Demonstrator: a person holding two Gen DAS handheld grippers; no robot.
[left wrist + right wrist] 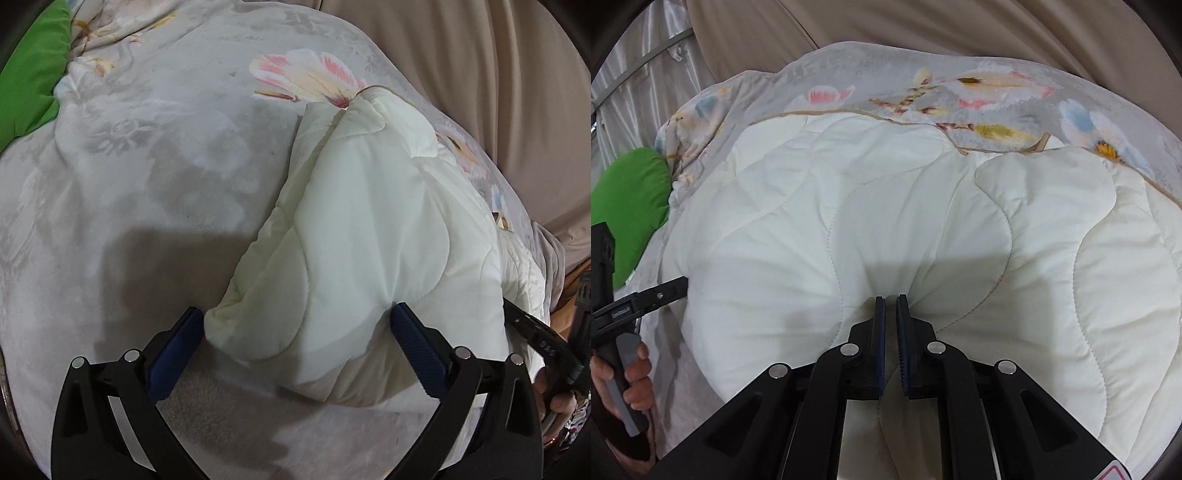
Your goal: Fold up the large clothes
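- A grey floral blanket fills most of the left wrist view and runs along the top of the right wrist view, with beige fabric behind it at the upper right.
- A cream quilt, the piece being folded, lies on the blanket; it takes up the centre and right of the right wrist view, and in the left wrist view it shows as a folded bundle running from centre top down to lower right.
- A green cushion sits at the left edge of the right wrist view, touching the blanket.
- The right gripper, bottom centre of its frame, has its jaws pinched narrow on a gathered pleat of the quilt; creases fan out from the bite.
- The left gripper, bottom centre of its frame, stands with jaws wide, the quilt's rounded end sitting between the blue pads; whether either pad touches the cloth cannot be told.
- The quilt's long axis runs away from the left jaws toward the upper right of that frame, so the free end lies straight ahead of the left gripper, which looks the nearer one to take it.
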